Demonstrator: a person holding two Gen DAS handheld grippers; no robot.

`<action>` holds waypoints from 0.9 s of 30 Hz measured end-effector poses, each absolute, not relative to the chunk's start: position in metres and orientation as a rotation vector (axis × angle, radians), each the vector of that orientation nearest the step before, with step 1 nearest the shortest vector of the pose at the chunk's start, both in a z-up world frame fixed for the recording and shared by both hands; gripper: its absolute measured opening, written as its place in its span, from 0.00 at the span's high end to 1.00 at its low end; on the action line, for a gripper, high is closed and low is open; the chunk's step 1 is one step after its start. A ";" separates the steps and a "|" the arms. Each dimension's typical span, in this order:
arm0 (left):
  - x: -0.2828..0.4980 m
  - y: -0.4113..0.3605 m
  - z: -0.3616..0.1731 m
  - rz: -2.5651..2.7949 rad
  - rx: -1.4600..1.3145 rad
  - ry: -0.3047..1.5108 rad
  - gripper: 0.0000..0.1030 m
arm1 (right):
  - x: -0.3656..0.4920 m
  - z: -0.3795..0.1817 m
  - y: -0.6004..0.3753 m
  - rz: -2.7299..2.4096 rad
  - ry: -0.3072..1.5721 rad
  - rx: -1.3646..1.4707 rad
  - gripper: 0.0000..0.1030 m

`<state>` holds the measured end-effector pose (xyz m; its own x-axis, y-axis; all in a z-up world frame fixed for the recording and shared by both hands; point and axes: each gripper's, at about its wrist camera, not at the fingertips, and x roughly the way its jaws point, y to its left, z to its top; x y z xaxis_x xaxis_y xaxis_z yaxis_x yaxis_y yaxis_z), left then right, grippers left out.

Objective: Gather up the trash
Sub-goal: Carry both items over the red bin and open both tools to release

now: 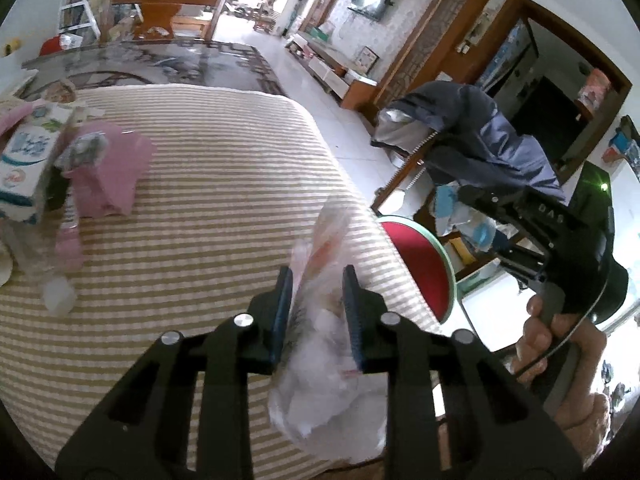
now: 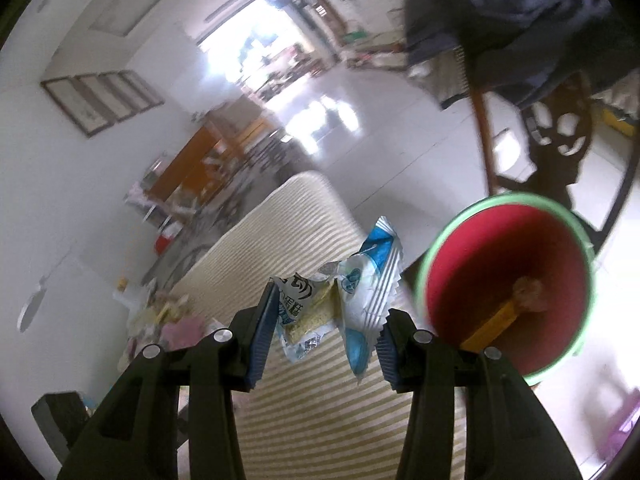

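My left gripper (image 1: 317, 280) is shut on a clear crumpled plastic bag (image 1: 328, 368) with white paper inside, held above the striped tablecloth (image 1: 192, 208) near its right edge. My right gripper (image 2: 328, 312) is shut on blue-and-white snack wrappers (image 2: 360, 292), held above the table's corner. A red bin with a green rim (image 2: 512, 280) stands on the floor just right of the right gripper; it holds a yellow box and a brown lump. The bin also shows in the left wrist view (image 1: 420, 264). The right gripper's body (image 1: 560, 240) shows there too, above the bin.
More litter lies at the table's left: a blue-and-white carton (image 1: 28, 160), pink paper (image 1: 108, 172), a white scrap (image 1: 60, 300). A wooden chair with a dark jacket (image 1: 472, 132) stands beside the bin. A wooden chair (image 1: 168, 8) stands at the far end.
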<state>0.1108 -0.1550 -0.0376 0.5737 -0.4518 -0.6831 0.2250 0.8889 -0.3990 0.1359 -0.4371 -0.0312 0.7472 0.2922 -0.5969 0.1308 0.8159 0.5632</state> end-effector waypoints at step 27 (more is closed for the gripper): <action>0.102 -0.208 -0.090 -0.524 -0.097 1.106 0.28 | 0.135 -0.055 -0.497 -0.072 0.800 0.733 0.56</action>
<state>0.1022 -0.2083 -0.0905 0.3408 -0.4490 -0.8260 0.3548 0.8750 -0.3293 0.1346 -0.4968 -0.0553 0.7082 0.2066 -0.6751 0.3244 0.7542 0.5710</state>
